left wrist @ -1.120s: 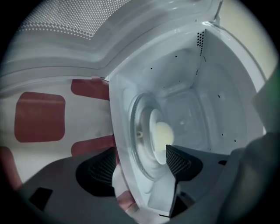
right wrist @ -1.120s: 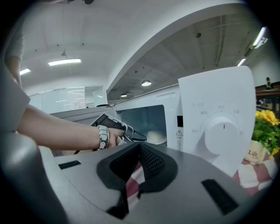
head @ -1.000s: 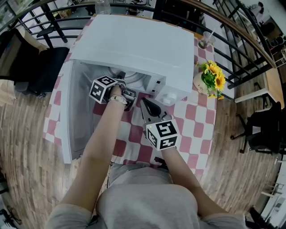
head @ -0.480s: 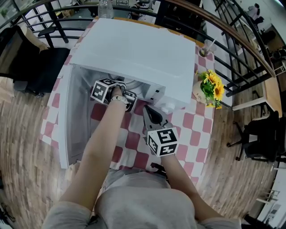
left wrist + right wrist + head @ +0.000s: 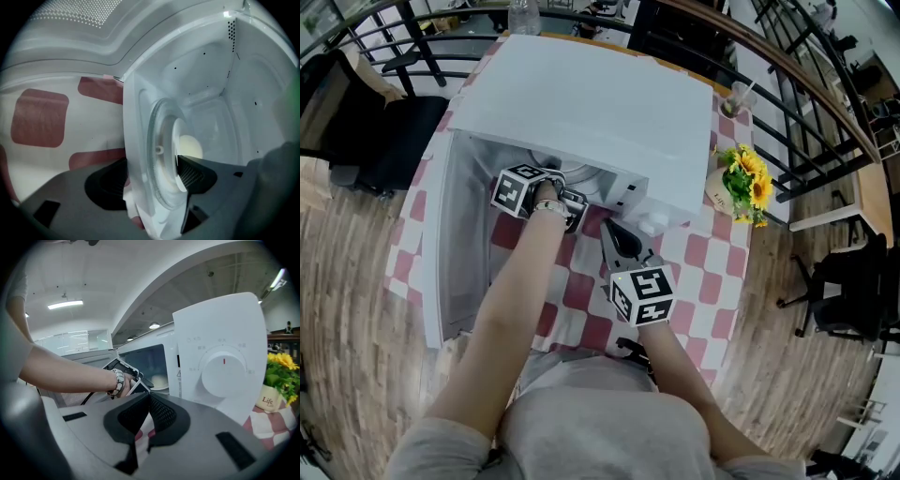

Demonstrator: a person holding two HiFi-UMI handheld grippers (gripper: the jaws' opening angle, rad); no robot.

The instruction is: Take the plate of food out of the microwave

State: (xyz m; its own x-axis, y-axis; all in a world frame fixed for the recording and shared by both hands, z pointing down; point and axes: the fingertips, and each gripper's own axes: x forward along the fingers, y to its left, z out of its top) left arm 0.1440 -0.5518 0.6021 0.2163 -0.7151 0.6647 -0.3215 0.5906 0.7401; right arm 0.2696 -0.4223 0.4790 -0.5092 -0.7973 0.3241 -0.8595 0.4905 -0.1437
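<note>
The white microwave (image 5: 581,103) stands on the checked table with its door (image 5: 450,244) swung open to the left. Inside, a white plate (image 5: 180,161) with pale food (image 5: 190,146) rests on the glass turntable (image 5: 161,154). My left gripper (image 5: 152,171) is at the cavity mouth, turned on its side and open. One jaw reaches in over the plate's rim, the other stays outside the front sill. In the right gripper view the plate (image 5: 159,380) shows in the cavity. My right gripper (image 5: 149,397) hangs shut and empty in front of the control panel.
The panel carries a round dial (image 5: 222,371). A vase of yellow flowers (image 5: 745,173) stands right of the microwave, with a glass cup (image 5: 733,92) behind it. A red-and-white checked cloth (image 5: 703,272) covers the table. A black chair (image 5: 384,141) and railings surround it.
The head view has shifted a little since the earliest frame. Both grippers hold about the same places.
</note>
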